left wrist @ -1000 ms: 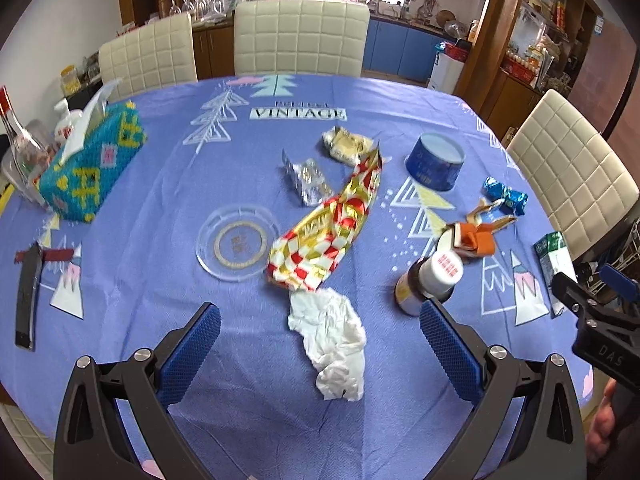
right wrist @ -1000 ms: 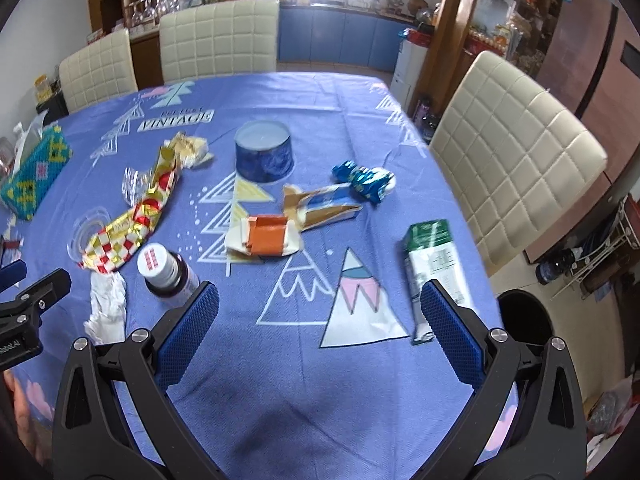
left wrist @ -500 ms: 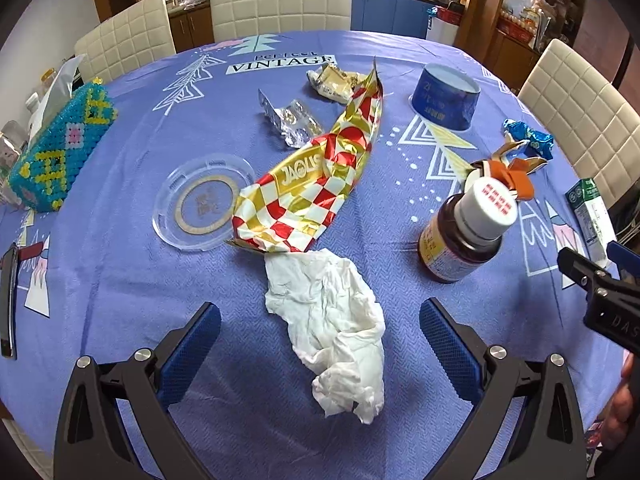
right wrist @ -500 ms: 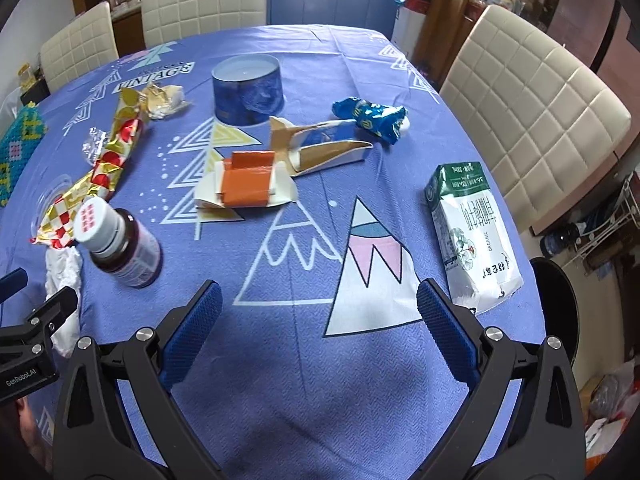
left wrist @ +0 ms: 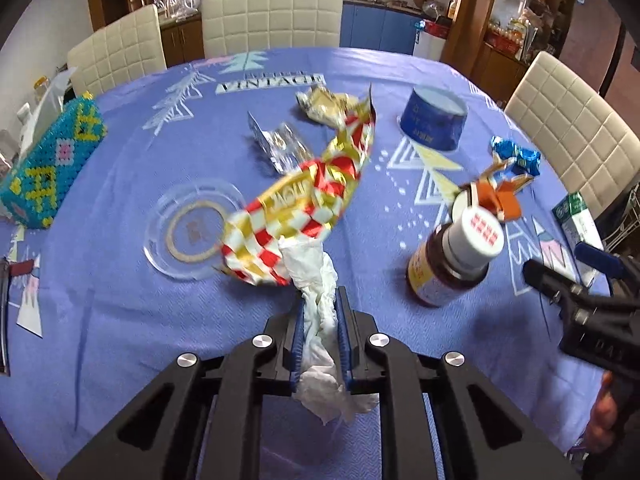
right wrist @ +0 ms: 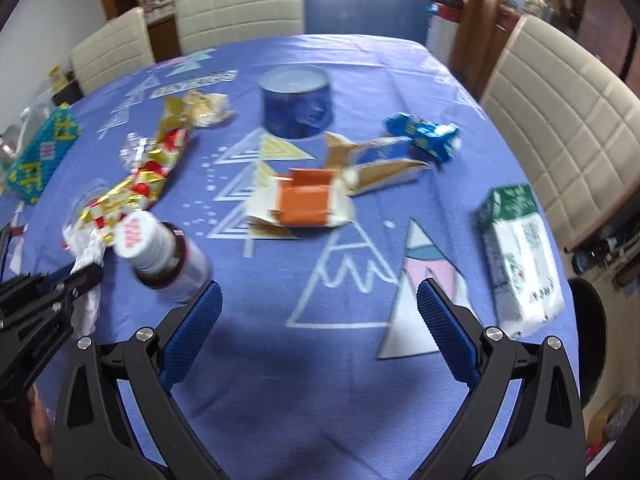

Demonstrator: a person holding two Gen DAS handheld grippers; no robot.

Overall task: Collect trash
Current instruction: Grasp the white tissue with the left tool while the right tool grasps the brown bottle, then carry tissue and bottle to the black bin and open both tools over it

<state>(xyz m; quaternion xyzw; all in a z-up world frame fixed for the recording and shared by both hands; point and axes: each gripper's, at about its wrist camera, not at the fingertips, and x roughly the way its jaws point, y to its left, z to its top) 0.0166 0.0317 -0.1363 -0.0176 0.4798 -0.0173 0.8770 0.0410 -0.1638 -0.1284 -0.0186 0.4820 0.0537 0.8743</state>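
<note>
Left wrist view: left gripper (left wrist: 321,312) is clamped on the crumpled white tissue (left wrist: 320,300), just beside the red-gold checkered wrapper (left wrist: 304,204). Tablecloth (left wrist: 120,280) lettering reads "VINTAGE".

Right wrist view: right gripper (right wrist: 318,316) stands spread wide, gripping nothing, above the tablecloth's mountain print; the brown bottle (right wrist: 168,256) is just beside its left finger. Milk carton (right wrist: 520,256) lettering is unreadable.

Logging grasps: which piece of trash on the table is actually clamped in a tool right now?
The crumpled white tissue, pinched between the left tool's blue pads. The red-and-gold checked foil wrapper and blue foil wrapper lie free.
</note>
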